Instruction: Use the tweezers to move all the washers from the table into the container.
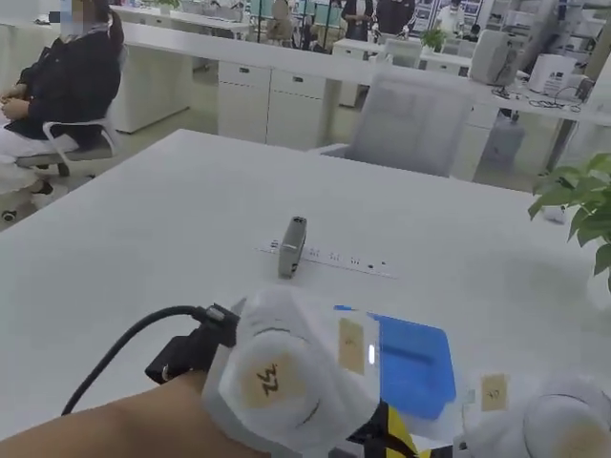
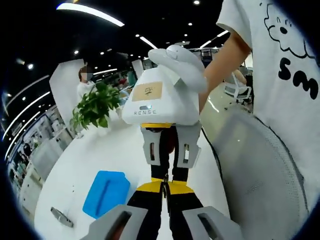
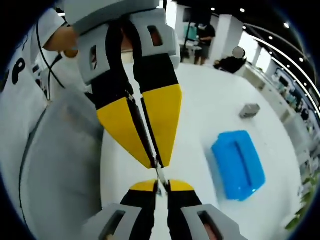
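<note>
blue container [image 3: 239,165] at near edge of bench [image 1: 172,248], contents unclear; left gripper [image 3: 156,161] and right gripper [image 3: 161,187] both clamped on tweezers [image 3: 142,125]; likely just starting.

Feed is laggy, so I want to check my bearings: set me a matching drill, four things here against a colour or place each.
Things: 1 container; 2 plant; 3 grey block; 4 tweezers.
Descriptions: A green, at the right side of the table; B clamped between left gripper and right gripper; C blue, near the grippers; D standing at the socket strip.
Pairs: 1-C; 2-A; 3-D; 4-B.
</note>
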